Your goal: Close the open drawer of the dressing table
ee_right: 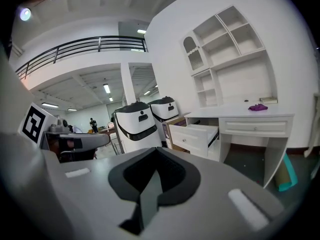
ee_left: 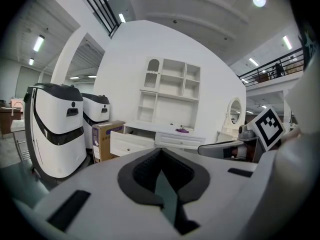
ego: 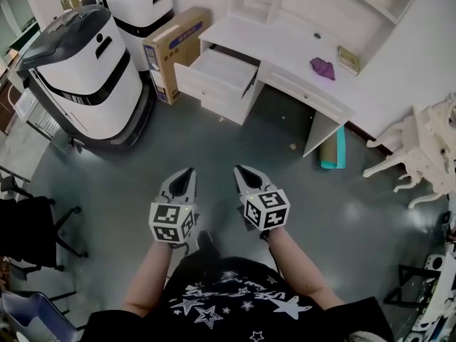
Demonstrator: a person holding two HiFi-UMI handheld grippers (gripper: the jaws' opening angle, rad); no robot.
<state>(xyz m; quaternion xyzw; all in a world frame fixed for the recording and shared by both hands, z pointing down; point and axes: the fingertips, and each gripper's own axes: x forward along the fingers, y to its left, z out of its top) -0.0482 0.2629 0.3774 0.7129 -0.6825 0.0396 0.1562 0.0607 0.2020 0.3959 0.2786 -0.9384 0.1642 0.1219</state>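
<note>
Left gripper [ego: 188, 172]: jaws pressed together with nothing between them, held in the air low in front of the person and pointing toward the furniture. Right gripper [ego: 239, 169]: just beside the left one, jaws likewise closed on nothing, same heading. Floor [ego: 235, 144]: a bare grey stretch lies between both grippers and the furniture, so neither gripper is near or touching anything. Drawer [ego: 217, 73]: upper drawer at the left end of the dressing table [ego: 285, 45], pulled well out with its front turned toward the person; the inside looks empty. Purple cloth [ego: 322, 68]: lies on the tabletop, well apart from the drawer. Cardboard box [ego: 174, 48]: stands just beside the drawer unit on its left. White machines [ego: 85, 73]: two, farther left, near the box. Task status: not begun at the drawer itself, which stands fully open and untouched. Remaining, by judgement: cross the floor, set one closed gripper against the drawer front, and push it straight in until it sits flush with the table's face.
</note>
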